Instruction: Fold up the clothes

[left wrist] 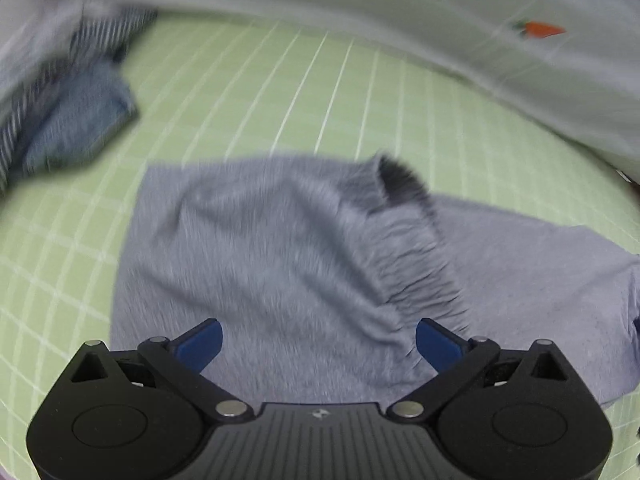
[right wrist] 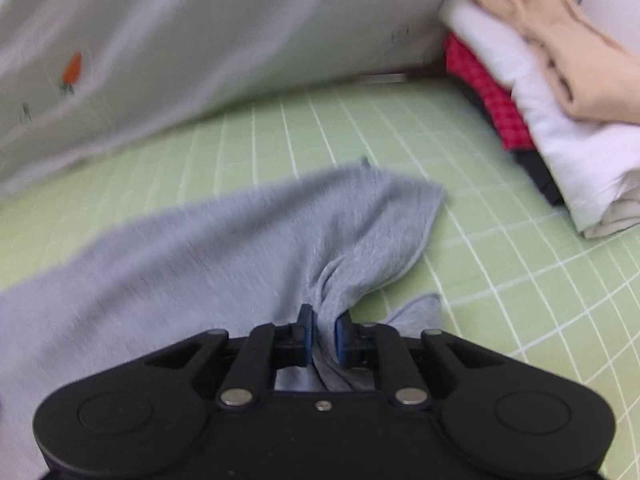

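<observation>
The soft grey knit garment with a gathered elastic band (left wrist: pixel 280 248) lies spread and rumpled on the pale green sheet with a white grid (left wrist: pixel 240 92), one end of it bunched up and drawn toward the right wrist camera. There the right gripper (right wrist: pixel 323 336) has its blue-padded jaws pinched narrow on a twist of that grey cloth (right wrist: pixel 248 248), the fabric pulled into folds that fan out from the pads. Over on the other side, the left gripper (left wrist: pixel 318 344) hangs above the garment with its jaws wide apart, blue pads clear of the cloth and nothing between them; the view is smeared with motion blur. Beyond the garment a white cloth with a small orange carrot print (left wrist: pixel 540 29) stands up along the far edge of the green sheet. To the left sits a folded blue denim piece (left wrist: pixel 86 116) beside dark-and-white striped fabric (left wrist: pixel 108 28). To the right, well apart from the grey garment, a stack of folded clothes (right wrist: pixel 560 128) shows red check, white and beige layers.
</observation>
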A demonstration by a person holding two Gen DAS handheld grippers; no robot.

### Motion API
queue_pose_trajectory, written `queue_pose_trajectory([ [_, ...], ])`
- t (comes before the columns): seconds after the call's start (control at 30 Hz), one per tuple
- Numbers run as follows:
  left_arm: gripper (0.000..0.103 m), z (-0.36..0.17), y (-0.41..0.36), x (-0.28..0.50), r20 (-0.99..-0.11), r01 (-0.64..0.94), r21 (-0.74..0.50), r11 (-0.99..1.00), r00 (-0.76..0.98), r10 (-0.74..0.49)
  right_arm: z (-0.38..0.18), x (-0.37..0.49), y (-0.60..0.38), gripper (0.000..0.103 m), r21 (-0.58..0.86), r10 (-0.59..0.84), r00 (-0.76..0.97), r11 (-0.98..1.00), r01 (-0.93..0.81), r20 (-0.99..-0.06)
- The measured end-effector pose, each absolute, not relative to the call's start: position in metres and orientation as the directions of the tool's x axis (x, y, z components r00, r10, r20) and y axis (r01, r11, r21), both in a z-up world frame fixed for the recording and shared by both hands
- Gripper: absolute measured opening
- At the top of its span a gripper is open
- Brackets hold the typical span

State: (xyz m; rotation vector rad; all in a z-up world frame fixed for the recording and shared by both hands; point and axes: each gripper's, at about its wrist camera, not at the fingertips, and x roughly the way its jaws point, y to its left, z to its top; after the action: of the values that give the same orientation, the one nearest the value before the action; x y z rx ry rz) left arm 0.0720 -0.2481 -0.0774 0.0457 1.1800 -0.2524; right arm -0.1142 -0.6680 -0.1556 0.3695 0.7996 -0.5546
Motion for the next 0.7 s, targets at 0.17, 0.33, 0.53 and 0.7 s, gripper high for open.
queue_pose_trajectory([
  [0.17, 0.101, -0.06, -0.235, 0.062, -0.872, 0.237, -0.09, 0.967, 0.451, -0.192, -0.106, -0.095, -0.607, 0.011, 0.025, -0.357, 0.652, 0.866, 0.5, -0.669],
  [0.33, 0.101, -0.053, -0.22, 0.047, -0.857, 0.26, -0.085, 0.962, 0.473, -0.203, -0.072, -0.07, -0.52, 0.011, -0.03, -0.278, 0.738, 0.943, 0.331, -0.615],
  [0.53, 0.102, -0.054, -0.189, 0.028, -0.855, 0.284, -0.064, 0.957, 0.479, -0.199, -0.125, -0.04, -0.431, 0.029, 0.1, -0.091, 0.674, 0.966, 0.239, -0.733],
  [0.7, 0.102, -0.056, -0.162, 0.018, -0.857, 0.289, -0.04, 0.957, 0.483, -0.182, -0.139, -0.05, -0.414, 0.057, 0.148, -0.087, 0.644, 0.942, 0.302, -0.76],
])
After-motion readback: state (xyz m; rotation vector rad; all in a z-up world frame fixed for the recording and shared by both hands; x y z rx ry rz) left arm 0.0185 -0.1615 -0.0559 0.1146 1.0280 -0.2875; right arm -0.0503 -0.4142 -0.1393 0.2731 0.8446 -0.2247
